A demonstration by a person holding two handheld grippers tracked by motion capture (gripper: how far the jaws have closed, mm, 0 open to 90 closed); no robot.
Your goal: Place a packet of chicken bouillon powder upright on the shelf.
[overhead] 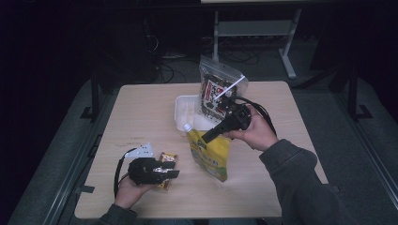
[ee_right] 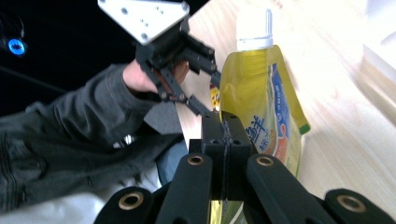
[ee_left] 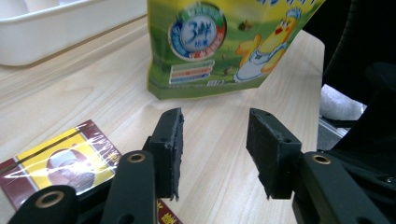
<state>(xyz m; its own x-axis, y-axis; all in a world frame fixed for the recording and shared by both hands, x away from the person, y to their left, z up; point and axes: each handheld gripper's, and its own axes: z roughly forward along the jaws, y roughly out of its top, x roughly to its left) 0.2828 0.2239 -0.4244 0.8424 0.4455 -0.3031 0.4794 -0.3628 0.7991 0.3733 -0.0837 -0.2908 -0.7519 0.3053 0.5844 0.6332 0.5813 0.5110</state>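
A yellow-green spouted pouch (overhead: 211,157) (ee_left: 210,46) (ee_right: 261,93) with a white cap hangs upright at the table's middle. My right gripper (overhead: 204,138) (ee_right: 224,119) is shut on its upper edge beside the spout. Near the front left edge, my left gripper (overhead: 176,169) (ee_left: 215,116) (ee_right: 211,91) stands open just above the wood with nothing between its pads. A small red-and-yellow snack packet (overhead: 167,159) (ee_left: 56,158) lies flat on the table beside and partly under the left jaw.
A white plastic tray (overhead: 180,112) (ee_left: 70,23) sits behind the pouch. A clear zip bag of snacks (overhead: 218,91) stands at its right end. The light wooden table (overhead: 141,108) has bare room at left and far right; dark floor surrounds it.
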